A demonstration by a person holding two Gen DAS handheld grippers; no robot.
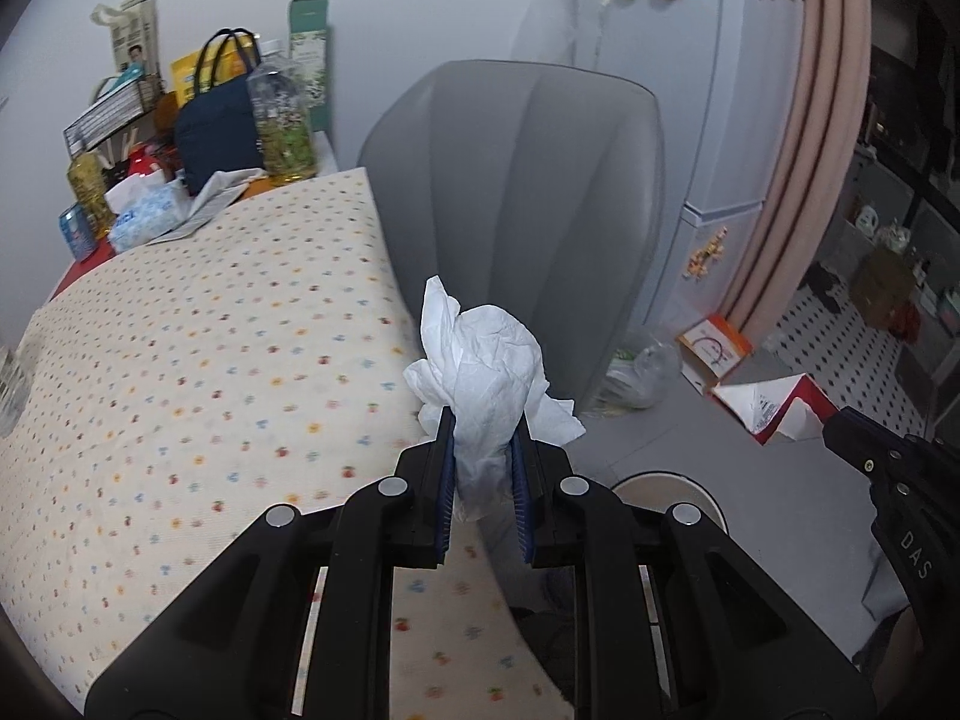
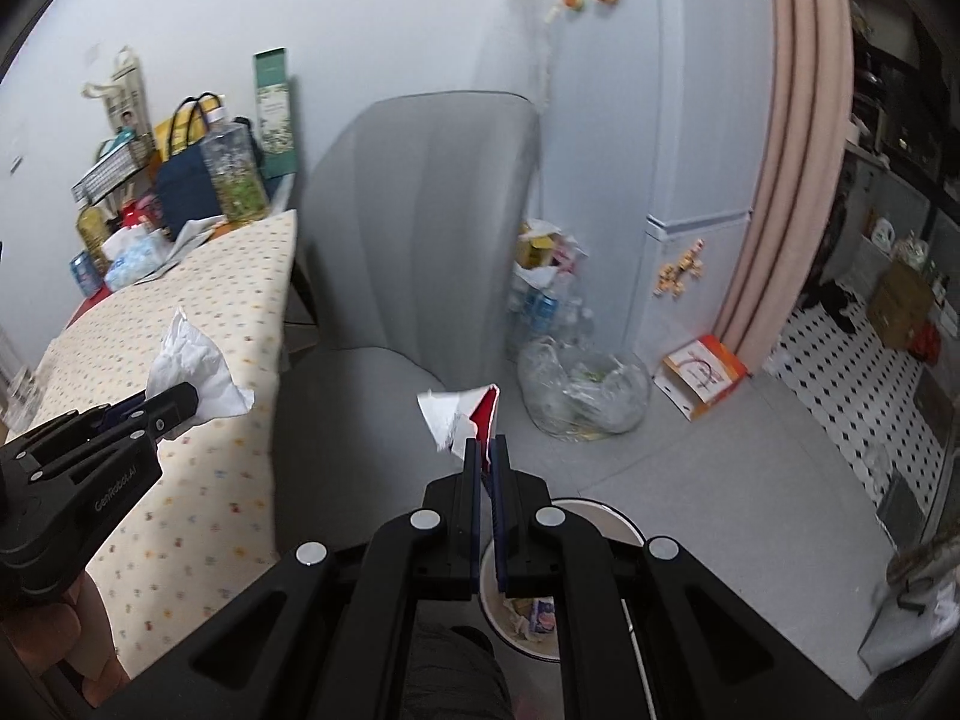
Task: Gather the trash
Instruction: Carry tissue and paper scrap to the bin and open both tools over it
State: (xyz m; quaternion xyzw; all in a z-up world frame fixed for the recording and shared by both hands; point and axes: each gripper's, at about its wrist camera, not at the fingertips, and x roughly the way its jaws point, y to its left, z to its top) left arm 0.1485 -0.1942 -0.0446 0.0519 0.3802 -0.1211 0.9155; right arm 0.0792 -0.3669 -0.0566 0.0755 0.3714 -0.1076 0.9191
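Soft, even indoor light is filling both views; fisheye bending and dark vignetting are curving the corners, and motion blur is smearing the dotted cream tablecloth (image 1: 198, 324).

grey chair (image 1: 528, 192) | dotted tablecloth (image 1: 198, 360) | navy bag (image 1: 219, 132) | fridge magnets (image 2: 678, 270)

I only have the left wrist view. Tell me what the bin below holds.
Observer: The white bin has crumpled wrappers inside, seen in the right wrist view.
Operator: Report the right claw.
Observer: The right claw is shut on a red and white paper scrap, just above the bin.
Operator: Check behind the grey chair.
Observer: A pile of bottles and boxes stands between the grey chair and the fridge.
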